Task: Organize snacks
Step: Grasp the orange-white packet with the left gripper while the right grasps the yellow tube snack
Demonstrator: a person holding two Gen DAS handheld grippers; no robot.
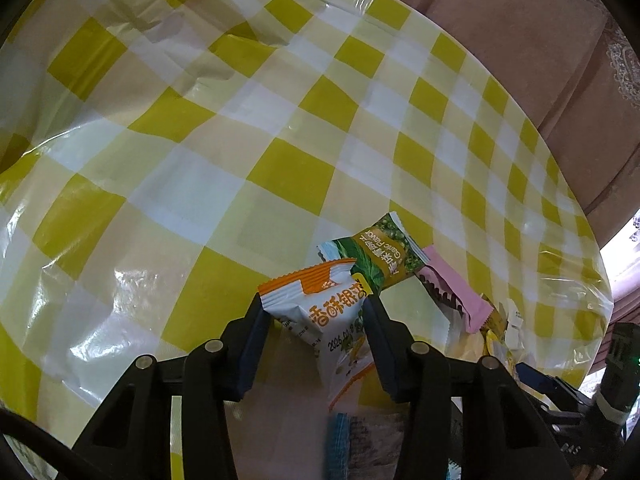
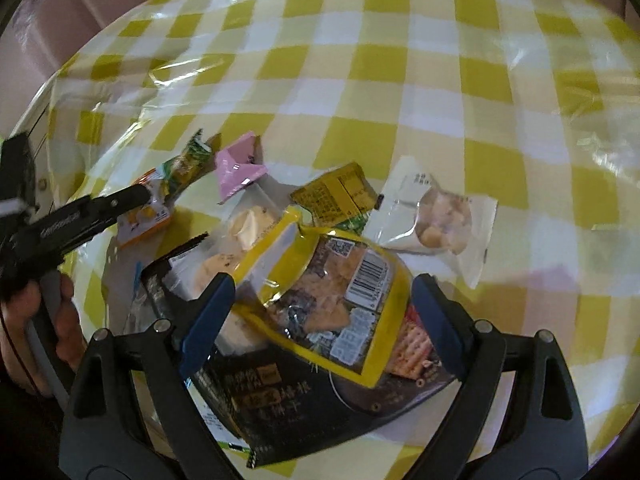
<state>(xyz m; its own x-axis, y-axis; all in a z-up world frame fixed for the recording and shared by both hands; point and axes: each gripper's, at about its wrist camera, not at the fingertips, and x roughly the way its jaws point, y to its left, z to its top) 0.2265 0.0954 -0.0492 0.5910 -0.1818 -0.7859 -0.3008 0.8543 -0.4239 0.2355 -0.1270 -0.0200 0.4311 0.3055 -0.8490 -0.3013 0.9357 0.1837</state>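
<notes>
While the left tongs (image 1: 316, 312) pinch an orange-and-white packet (image 1: 320, 320), its long axis running up-left between them, the right tongs (image 2: 324, 300) gape around a yellow-edged cracker pouch (image 2: 332, 300) lying crosswise on the counter (image 2: 400, 80) pile.

Two hand-held black plastic grippers, each built from angular linkage arms with triangular cut-outs and round silver pivot pins behind the fingers: the left gripper (image 1: 314, 312) and the right gripper (image 2: 322, 300) both carry flat dark-blue pads on the inner faces of their fingers (image 2: 208, 312). Pale lettering runs along the left tool's black side, ahead of the hand (image 2: 52, 320) on its grey handle.
</notes>
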